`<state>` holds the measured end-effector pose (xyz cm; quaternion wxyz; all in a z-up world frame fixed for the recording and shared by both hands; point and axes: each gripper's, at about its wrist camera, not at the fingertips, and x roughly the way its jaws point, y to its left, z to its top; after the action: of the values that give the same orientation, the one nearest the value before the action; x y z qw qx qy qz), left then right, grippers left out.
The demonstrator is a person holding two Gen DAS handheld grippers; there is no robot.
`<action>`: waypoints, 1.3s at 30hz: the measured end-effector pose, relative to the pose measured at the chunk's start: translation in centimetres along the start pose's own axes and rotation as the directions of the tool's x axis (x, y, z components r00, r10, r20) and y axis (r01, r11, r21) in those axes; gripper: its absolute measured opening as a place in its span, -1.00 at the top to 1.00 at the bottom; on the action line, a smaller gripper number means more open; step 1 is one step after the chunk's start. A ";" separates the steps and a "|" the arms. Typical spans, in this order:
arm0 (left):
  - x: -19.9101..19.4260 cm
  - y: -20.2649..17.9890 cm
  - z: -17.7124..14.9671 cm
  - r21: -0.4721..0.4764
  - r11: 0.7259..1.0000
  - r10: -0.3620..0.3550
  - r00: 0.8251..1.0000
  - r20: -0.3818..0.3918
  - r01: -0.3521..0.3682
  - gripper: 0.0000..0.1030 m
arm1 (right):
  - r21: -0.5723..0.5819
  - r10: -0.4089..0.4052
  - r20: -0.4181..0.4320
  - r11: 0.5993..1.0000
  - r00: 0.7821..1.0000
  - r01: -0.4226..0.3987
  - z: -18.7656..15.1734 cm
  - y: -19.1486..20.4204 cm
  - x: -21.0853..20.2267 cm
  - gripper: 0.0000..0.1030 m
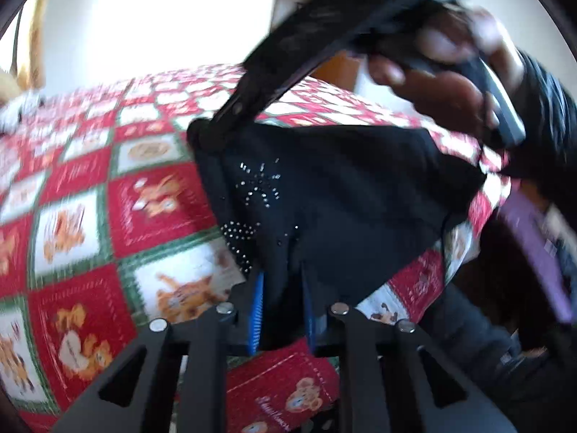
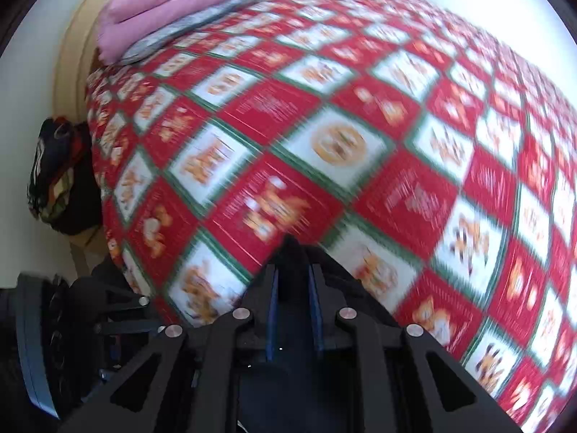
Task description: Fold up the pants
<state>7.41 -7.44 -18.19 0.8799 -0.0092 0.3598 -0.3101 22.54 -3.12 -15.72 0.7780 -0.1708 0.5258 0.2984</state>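
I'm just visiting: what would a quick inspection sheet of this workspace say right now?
Surface: bed under a red, white and green patchwork quilt.
Job's things: black pants with sparkly studs, lifted off the quilt.
Clutter: folded pink blanket at the bed's far end; dark bundle beside the bed.
Grippers: left gripper shut on the pants; right gripper shut on dark cloth, apparently the pants.
Cables: nothing seen.
Surroundings: pale walls; a person's hand holds the right gripper.
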 end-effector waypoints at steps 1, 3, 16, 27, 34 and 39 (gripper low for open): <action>0.0 0.8 -0.2 -0.034 0.999 -0.004 1.000 -0.006 0.004 0.61 | -0.045 -0.017 0.009 0.999 1.000 0.017 0.5 1.0 -0.1 0.69; 0.2 2.2 -0.7 -0.099 0.995 -0.024 1.000 -0.020 0.022 0.60 | -0.108 -0.065 -0.005 0.992 0.998 0.064 1.5 2.5 1.3 0.68; -3.6 2.7 1.2 -0.114 0.993 0.056 0.991 0.121 -0.042 -0.34 | 0.216 -0.173 0.145 0.966 0.974 0.139 -6.7 -8.1 -8.9 -0.23; 3.1 -0.2 1.6 0.041 0.993 0.115 0.992 -0.050 -0.113 -0.68 | 0.504 -0.060 0.341 0.854 0.938 -0.129 -22.6 -8.7 -11.0 -0.23; 2.7 0.0 0.7 0.017 0.996 0.083 0.996 0.020 -0.083 -0.80 | 0.671 -0.091 0.321 0.724 0.943 -0.158 -27.1 -12.0 -5.1 -0.24; 1.1 1.0 1.1 -0.060 0.992 0.111 0.992 0.066 -0.107 -0.80 | 0.677 -0.101 0.467 0.680 0.878 -0.282 -28.2 -12.9 -8.3 -0.23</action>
<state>9.26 -7.42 -18.32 0.9068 -0.0251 0.3380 -0.2509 8.47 -31.68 -19.67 0.8672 0.2568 0.4044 0.1363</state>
